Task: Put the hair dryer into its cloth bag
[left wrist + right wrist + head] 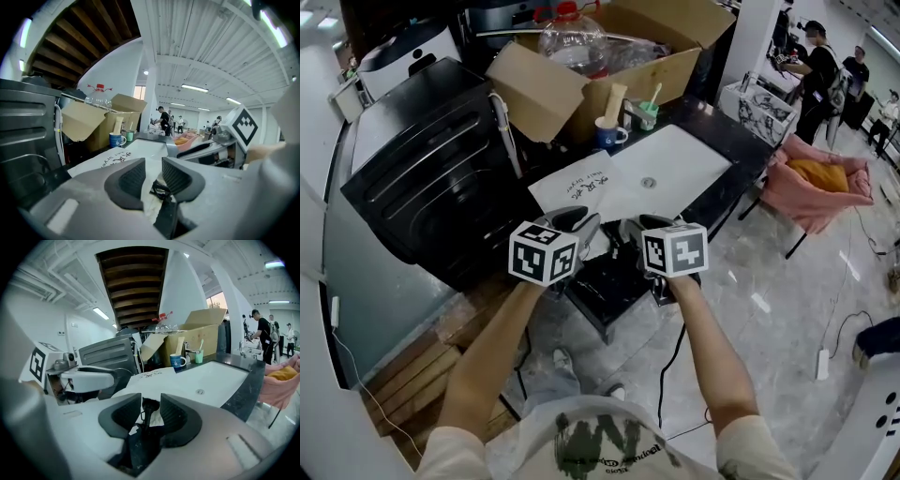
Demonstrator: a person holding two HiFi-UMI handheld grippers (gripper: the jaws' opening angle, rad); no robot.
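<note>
The white cloth bag [581, 183] with dark writing lies on the counter beside a white sink [684, 155]. Both grippers hover side by side at the counter's near edge, over black parts of the hair dryer [614, 267]. In the left gripper view my left gripper [153, 166] stands partly open, with a loop of black cord [161, 190] and white cloth [112, 159] in its gap. In the right gripper view my right gripper [151, 404] is partly open around the dryer's black cord end [149, 409]; white shows beside it. The dryer's body [140, 446] is mostly hidden under the jaws.
A big black appliance [431, 169] stands at the left. An open cardboard box [609, 56], a blue mug [607, 134] and a green cup [649, 112] sit behind the bag. A pink seat [820, 183] and people [820, 75] are at the right.
</note>
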